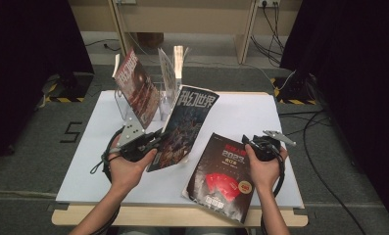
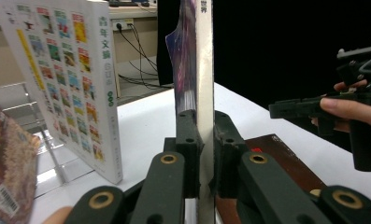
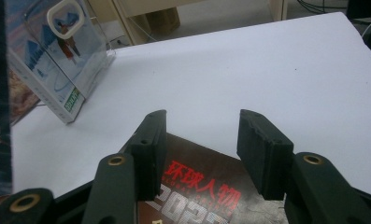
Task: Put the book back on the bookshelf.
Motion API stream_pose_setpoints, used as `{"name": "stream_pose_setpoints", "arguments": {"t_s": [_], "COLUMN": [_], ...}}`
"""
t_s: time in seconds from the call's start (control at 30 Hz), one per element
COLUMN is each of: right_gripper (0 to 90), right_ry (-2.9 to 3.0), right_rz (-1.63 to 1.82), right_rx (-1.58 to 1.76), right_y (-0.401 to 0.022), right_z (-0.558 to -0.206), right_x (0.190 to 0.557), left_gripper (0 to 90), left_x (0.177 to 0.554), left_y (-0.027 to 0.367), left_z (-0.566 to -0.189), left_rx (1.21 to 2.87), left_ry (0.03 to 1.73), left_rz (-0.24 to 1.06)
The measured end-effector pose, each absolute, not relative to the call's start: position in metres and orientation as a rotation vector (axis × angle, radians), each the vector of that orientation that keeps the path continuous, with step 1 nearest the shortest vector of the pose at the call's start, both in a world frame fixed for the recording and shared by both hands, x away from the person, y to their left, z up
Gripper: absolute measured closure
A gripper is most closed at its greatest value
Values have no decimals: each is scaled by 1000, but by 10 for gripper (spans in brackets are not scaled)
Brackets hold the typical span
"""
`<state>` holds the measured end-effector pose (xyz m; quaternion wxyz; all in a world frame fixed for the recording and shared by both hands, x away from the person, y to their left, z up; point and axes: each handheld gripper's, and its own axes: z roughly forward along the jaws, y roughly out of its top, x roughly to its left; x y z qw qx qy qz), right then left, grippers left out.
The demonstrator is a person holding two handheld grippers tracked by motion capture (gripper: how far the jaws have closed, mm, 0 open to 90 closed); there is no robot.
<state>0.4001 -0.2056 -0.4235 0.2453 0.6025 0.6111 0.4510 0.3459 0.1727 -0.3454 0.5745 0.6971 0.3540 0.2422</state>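
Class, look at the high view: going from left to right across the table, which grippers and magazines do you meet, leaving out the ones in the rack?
left gripper → upright dark magazine clamped in it → flat black-and-red magazine → right gripper, jaws open.

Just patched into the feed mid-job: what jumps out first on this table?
The left tool is clamped on a dark science-fiction magazine, holding it upright at the table's middle, in front of the clear rack of standing magazines at the far left. Near the front edge a black-and-red magazine lies flat on the white tabletop, with the right tool open just above its top edge.
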Motion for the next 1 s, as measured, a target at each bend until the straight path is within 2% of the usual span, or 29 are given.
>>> {"name": "stream_pose_setpoints", "arguments": {"t_s": [0.7,1.0], "right_gripper": [536,536], "right_ry": [1722,1738], "right_rz": [1233,1238], "right_rx": [1637,1636], "right_y": [-195,-190], "right_z": [-440,-444], "right_x": [406,410], "left_gripper": [830,831], "left_x": [318,318], "left_y": [225,239], "left_z": [-340,-341], "left_rx": [1573,1546], "left_ry": [878,924], "left_rz": [655,671]}}
